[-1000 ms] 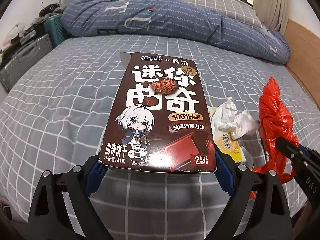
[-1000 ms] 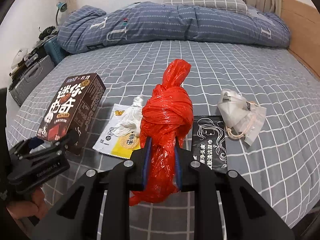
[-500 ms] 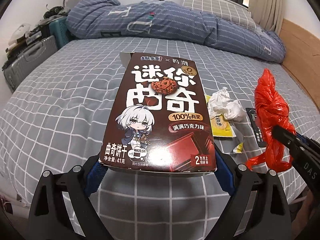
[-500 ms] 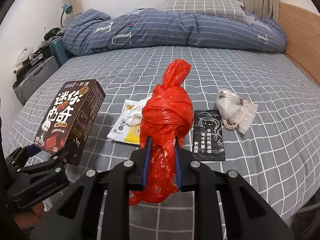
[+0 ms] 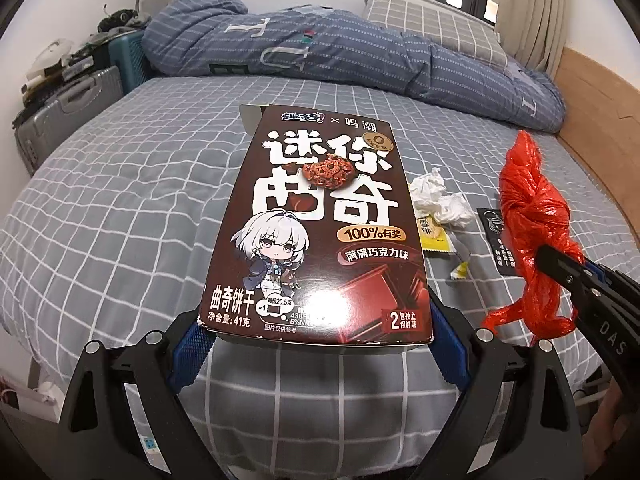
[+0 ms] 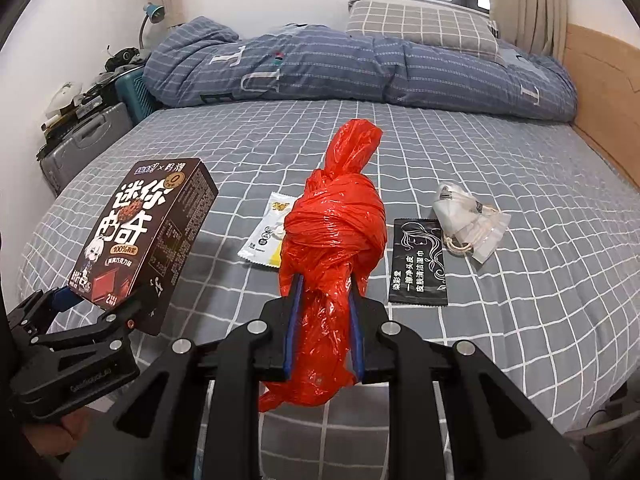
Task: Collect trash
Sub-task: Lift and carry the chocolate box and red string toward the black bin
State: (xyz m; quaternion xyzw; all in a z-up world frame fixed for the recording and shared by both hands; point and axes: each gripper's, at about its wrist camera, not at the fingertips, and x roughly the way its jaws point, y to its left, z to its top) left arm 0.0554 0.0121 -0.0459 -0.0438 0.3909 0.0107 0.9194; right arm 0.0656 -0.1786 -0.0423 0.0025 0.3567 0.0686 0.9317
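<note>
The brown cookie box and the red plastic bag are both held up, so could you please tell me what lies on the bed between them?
In the left wrist view, crumpled white tissue on a yellow-and-white wrapper lies between cookie box and red bag.

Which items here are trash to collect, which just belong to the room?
Trash:
- cookie box, in left gripper
- red plastic bag, in right gripper
- crumpled tissue
- yellow-white wrapper
- black wipe sachet
- clear plastic packet

Room:
- duvet
- pillow
- suitcase
- desk lamp
</note>
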